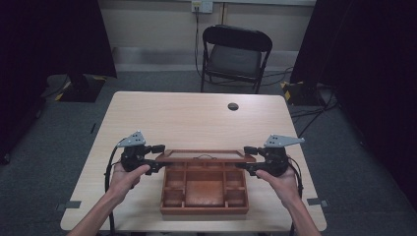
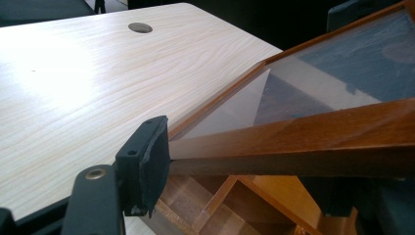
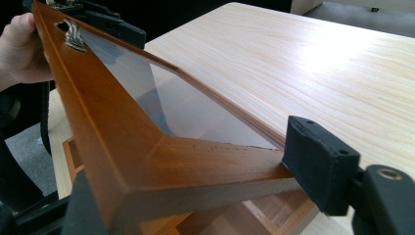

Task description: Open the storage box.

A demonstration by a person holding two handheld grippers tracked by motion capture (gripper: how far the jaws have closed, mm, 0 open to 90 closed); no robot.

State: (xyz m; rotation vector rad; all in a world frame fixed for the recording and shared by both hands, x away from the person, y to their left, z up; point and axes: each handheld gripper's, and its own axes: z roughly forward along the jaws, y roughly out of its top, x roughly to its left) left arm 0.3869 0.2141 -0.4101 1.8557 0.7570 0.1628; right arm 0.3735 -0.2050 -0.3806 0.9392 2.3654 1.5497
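Compartmented wooden box (image 1: pixel 204 194) on table, glass-paned hinged lid (image 1: pixel 205 156) raised, tilted half-open.

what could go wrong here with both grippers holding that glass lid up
1. The left gripper and right gripper each pinch only a corner of the lid, so its wooden frame might slip out and drop onto the compartment box.
2. If the two hands move unevenly, the frame may twist and strain the glass pane.
3. The box sits near the table edge; a tug could shift it.

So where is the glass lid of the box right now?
In the high view, the glass lid is raised over the wooden box, clamped between both grippers, near the table's front edge.
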